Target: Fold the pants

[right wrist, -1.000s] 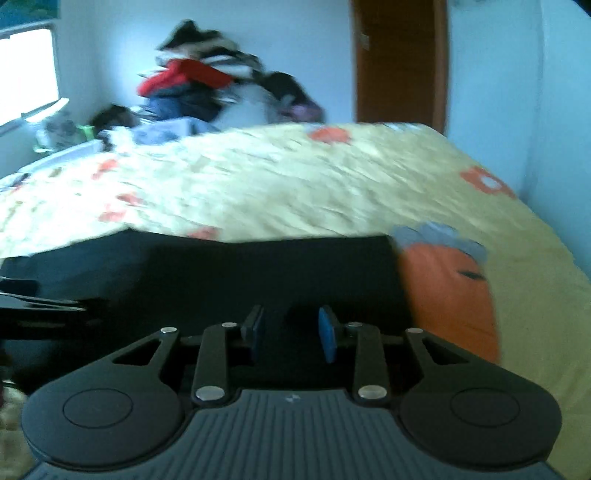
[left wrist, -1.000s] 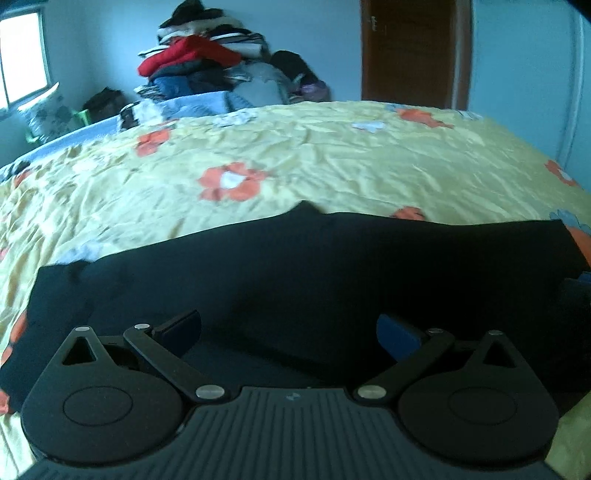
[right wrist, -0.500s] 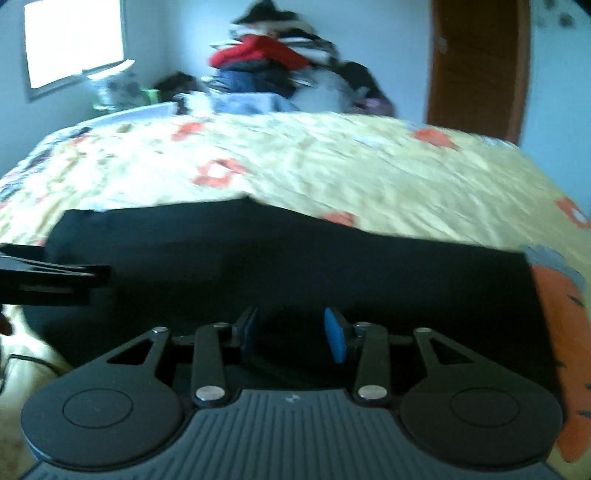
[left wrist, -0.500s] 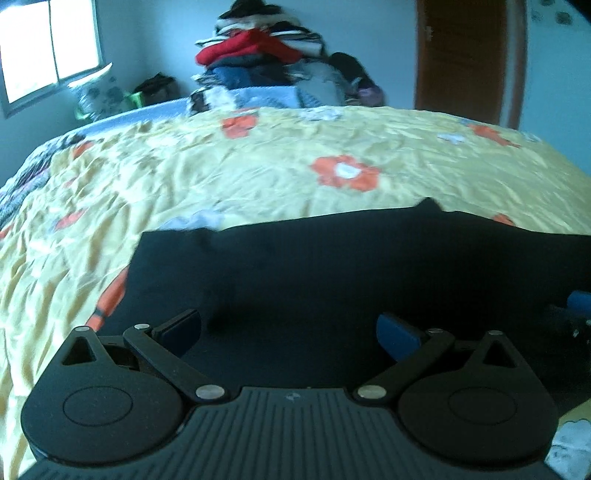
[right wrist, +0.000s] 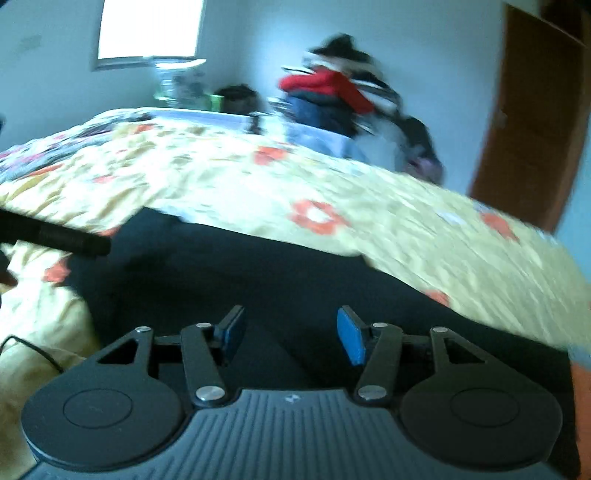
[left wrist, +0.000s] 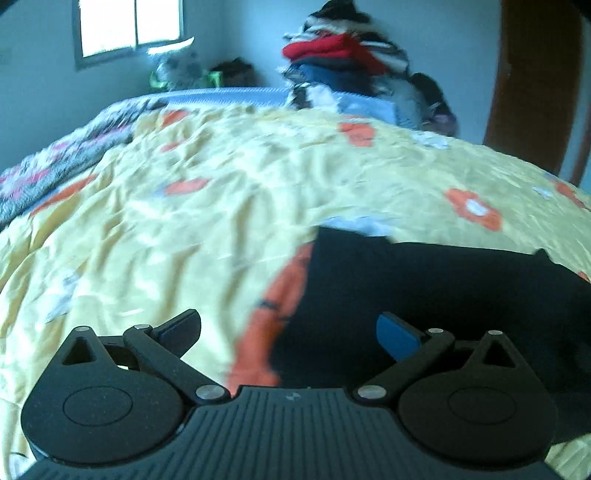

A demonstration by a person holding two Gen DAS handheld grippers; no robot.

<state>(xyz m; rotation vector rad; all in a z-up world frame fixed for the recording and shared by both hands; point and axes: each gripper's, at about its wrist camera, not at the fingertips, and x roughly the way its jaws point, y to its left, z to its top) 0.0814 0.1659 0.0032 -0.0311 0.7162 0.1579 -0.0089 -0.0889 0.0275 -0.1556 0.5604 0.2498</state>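
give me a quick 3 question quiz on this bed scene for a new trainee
1. True or false: the black pants lie flat on the yellow flowered bedspread.
2. What is piled at the far side of the bed: A) books B) clothes C) boxes?
3. Is anything between the pads of the left gripper?

Key: 1 true. 2 B, the clothes pile. 3 No, it is open and holds nothing; the right gripper is opening, empty too.

One pair of black pants lies on one bed. Two tongs: the left tongs and the right tongs. One clothes pile, one window, one door.
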